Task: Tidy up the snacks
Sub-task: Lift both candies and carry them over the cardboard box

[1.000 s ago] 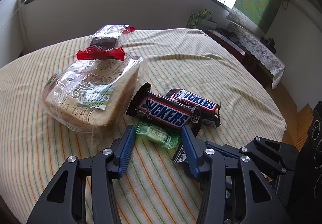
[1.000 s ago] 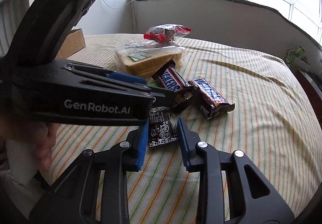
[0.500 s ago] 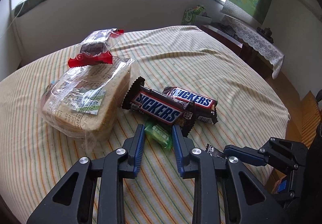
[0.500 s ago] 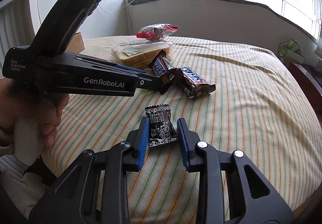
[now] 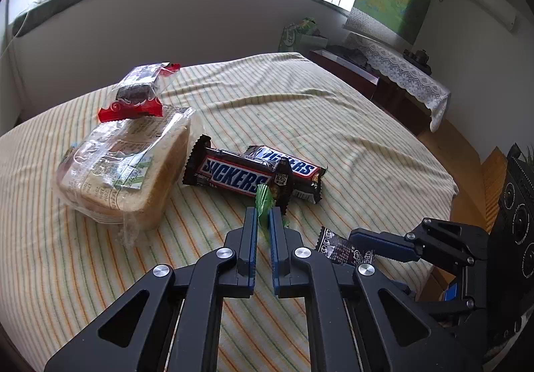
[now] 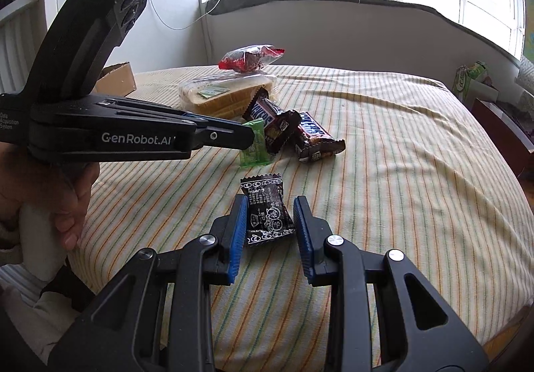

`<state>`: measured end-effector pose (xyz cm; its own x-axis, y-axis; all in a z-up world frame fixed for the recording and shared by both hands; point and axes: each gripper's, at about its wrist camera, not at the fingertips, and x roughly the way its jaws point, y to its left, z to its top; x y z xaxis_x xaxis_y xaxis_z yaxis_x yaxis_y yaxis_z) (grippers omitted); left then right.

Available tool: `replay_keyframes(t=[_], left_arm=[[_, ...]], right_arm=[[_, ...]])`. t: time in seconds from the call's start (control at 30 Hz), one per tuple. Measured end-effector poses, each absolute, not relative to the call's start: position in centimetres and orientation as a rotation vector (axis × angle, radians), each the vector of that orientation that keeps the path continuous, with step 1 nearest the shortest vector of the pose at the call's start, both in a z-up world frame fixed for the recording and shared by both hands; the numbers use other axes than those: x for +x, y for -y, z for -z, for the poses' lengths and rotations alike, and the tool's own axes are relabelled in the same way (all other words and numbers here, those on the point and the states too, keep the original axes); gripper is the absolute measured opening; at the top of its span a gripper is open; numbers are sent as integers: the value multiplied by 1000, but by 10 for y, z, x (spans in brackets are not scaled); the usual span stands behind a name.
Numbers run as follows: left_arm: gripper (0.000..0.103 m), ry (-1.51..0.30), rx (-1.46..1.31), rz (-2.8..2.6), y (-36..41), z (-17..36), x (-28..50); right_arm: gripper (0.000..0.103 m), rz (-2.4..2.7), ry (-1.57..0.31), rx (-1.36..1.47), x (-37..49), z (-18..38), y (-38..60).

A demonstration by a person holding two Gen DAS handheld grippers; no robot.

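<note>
My left gripper (image 5: 263, 216) is shut on a small green candy (image 5: 264, 201), held on edge just above the striped cloth; the candy also shows in the right wrist view (image 6: 255, 148). My right gripper (image 6: 271, 205) is open, its fingers either side of a black candy packet (image 6: 268, 213) lying on the cloth; the packet also shows in the left wrist view (image 5: 340, 246). Two Snickers bars (image 5: 233, 173) (image 5: 293, 168) lie side by side past the green candy. A bagged bread loaf (image 5: 126, 168) lies to their left, with a red-edged cake packet (image 5: 140, 95) on its far end.
The striped tablecloth (image 5: 333, 118) covers a round table that drops off at right and front. A cardboard box (image 6: 116, 78) sits at the far left edge. A side table with lace cloth (image 5: 400, 71) stands beyond at right.
My left gripper closed on the green candy and turned it on edge. My right gripper drew back from the pile and opened wider around the black packet.
</note>
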<state>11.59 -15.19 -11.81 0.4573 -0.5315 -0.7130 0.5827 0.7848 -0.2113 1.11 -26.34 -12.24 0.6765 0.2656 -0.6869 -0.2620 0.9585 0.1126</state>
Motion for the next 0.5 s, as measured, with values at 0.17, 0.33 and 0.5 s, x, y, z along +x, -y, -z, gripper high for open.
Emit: replay_keyframes(t=[0.17,0.33,0.5], left_arm=[[5,-826,51,692,147,110,112],[5,-766,38,678,137,86,104],[5,-678,20,666,122,53,94]], right_arm=[[30,-280,-758,29,9,119,269],[30,-272,-728,38,8,107,271],[30,-261,-676,27,7,83,270]])
